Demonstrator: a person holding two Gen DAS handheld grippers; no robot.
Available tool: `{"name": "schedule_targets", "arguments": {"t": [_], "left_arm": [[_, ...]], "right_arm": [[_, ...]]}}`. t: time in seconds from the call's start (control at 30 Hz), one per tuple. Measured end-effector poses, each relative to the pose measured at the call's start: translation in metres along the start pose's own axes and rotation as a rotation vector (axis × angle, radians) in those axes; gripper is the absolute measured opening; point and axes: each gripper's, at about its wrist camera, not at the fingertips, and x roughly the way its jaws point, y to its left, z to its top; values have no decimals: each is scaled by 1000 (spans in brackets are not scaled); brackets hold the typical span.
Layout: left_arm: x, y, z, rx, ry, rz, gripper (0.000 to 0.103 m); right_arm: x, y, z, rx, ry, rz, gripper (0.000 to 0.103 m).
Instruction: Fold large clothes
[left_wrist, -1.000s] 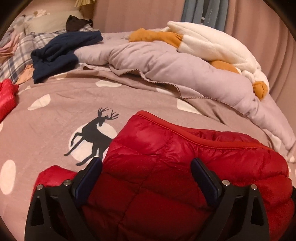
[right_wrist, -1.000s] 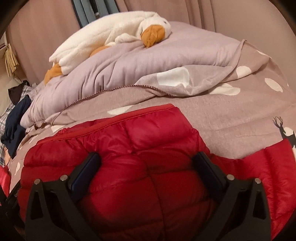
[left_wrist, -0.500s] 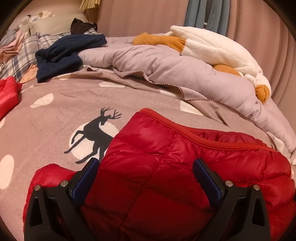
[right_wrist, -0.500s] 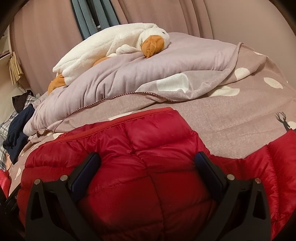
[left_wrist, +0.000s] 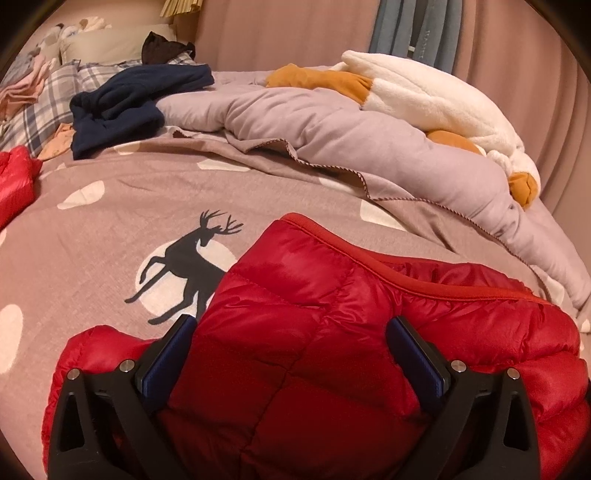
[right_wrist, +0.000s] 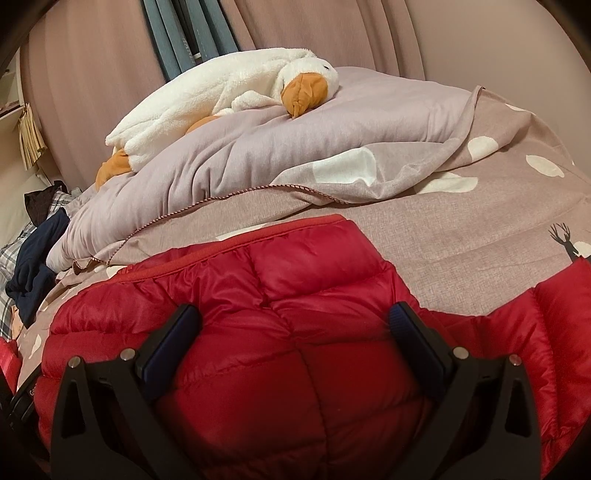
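Red quilted down jacket (left_wrist: 295, 350) lower centre on deer-print bed cover (left_wrist: 92, 240) | left gripper (left_wrist: 291, 343), right gripper (right_wrist: 295, 332): jaws spread wide, gripping nothing, over jacket | since a second ago: barely shifted | fold pending

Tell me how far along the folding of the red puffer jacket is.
Partly done. The red puffer jacket lies on the bedspread with a doubled edge showing, so one fold seems made. In hand: the left gripper and right gripper are both open over its body. Left: a red sleeve-like part sticks out on one side, and the final compact fold.
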Motion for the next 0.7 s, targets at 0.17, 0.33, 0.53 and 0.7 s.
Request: {"name": "schedule_targets", "arguments": {"t": [0.17,0.33,0.53,0.7], "left_arm": [[0,-4,1,18,20,40,101],[-11,-6,11,80,161,113,101],[-66,12,32,44,210,82,80],[-102,39,17,8,139,140,60]], "right_arm": [[-1,1,6,7,35,-1,103],[-5,14,24,-69,202,-76,102],[-78,37,56,-145,85,1,98],[-105,57,53,-113,91,74,97]]}}
